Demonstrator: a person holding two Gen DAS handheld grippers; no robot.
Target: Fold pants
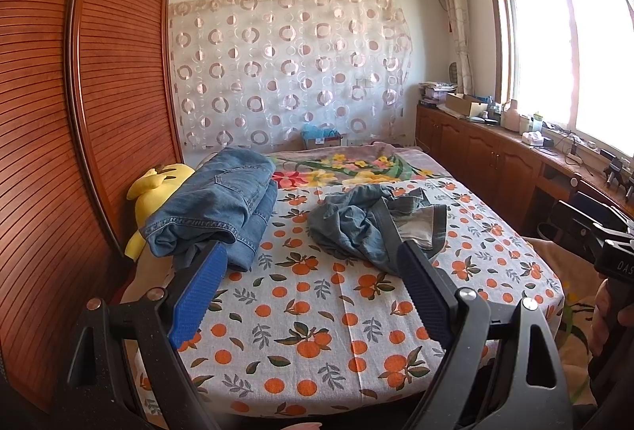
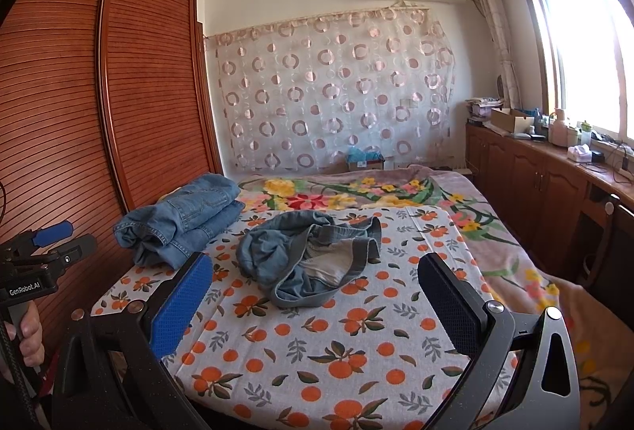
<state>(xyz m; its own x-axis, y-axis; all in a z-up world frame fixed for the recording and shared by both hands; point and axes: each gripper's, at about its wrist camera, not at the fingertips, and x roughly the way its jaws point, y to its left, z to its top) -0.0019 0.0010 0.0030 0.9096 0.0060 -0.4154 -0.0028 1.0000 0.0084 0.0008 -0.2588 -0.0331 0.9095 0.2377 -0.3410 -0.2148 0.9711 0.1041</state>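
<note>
**Both grippers spread above the bed, pants untouched**

I see my left gripper (image 1: 313, 263) and right gripper (image 2: 317, 275) released, jaws wide apart, holding nothing. The crumpled pants (image 2: 309, 255) lie in a heap on the orange-print sheet (image 2: 317, 351), near mid-bed. To their left sits a stack of folded jeans (image 2: 182, 228), apart from the heap, beside the wardrobe (image 2: 79, 113).

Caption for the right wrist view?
Open right gripper faces crumpled jeans on the bed, beside a folded stack.
</note>
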